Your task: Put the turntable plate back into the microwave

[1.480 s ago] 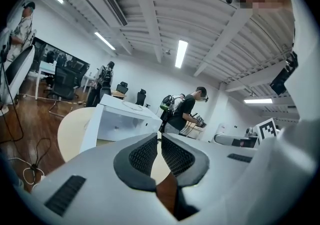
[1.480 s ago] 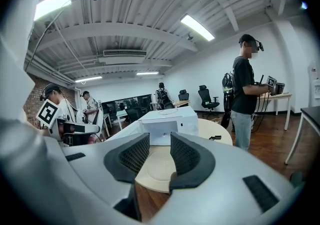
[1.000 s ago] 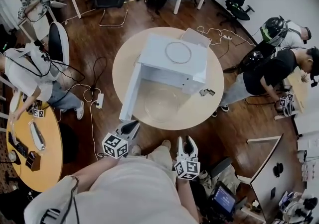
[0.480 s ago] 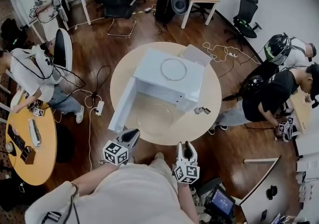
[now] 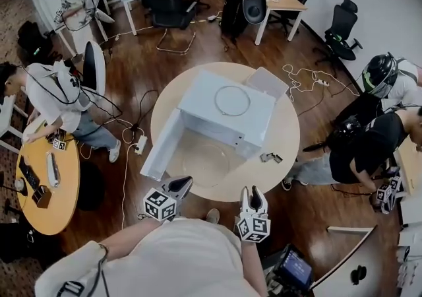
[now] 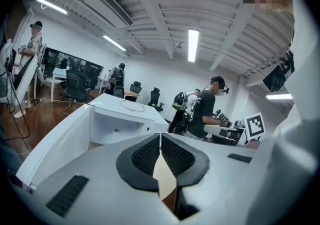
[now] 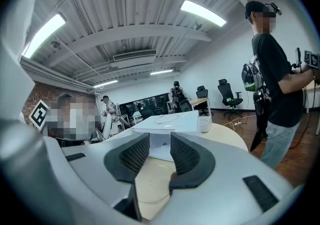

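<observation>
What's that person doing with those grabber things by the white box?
A person holds a tool in each hand near a round table. A white microwave stands there with its door open, and a clear glass plate lies on the table just in front of it. The left tool is shut, the right tool open; neither holds anything, so the plate isn't back inside yet.

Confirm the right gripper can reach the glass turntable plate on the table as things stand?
Probably yes. The right gripper is open at the near edge of the table, and the turntable plate lies flat just ahead with nothing between.
</observation>
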`<state>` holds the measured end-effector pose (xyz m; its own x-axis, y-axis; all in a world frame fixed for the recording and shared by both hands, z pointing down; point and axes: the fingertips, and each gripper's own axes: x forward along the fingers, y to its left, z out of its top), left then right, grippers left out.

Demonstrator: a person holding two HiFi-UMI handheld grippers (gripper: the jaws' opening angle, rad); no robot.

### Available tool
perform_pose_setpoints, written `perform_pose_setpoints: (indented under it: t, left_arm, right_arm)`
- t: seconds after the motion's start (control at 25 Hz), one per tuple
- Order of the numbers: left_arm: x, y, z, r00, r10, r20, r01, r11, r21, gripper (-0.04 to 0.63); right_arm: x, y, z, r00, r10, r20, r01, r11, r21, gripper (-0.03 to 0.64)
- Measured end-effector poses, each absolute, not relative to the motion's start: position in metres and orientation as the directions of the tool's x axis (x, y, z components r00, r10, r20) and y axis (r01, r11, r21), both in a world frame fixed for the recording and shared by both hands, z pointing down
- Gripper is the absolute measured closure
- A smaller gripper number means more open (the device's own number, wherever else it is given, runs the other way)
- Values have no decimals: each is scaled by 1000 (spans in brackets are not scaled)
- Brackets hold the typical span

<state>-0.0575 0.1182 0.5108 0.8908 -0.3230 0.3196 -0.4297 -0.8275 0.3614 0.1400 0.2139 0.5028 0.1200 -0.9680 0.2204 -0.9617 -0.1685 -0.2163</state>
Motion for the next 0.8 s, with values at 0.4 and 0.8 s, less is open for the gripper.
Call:
perform_pose_setpoints:
  t: [0.4,0.8]
  left_arm:
    - [-42,115,519,840,-404,363,-522,-784,335,583]
    - [-17,134,536,812,-414,412,-558,-759,335,583]
  right_arm:
    - [168,203,520,46,-975,217,-961,-102,-256,502]
    - [199,199,535,0,-979,205,-961,-57,-271,503]
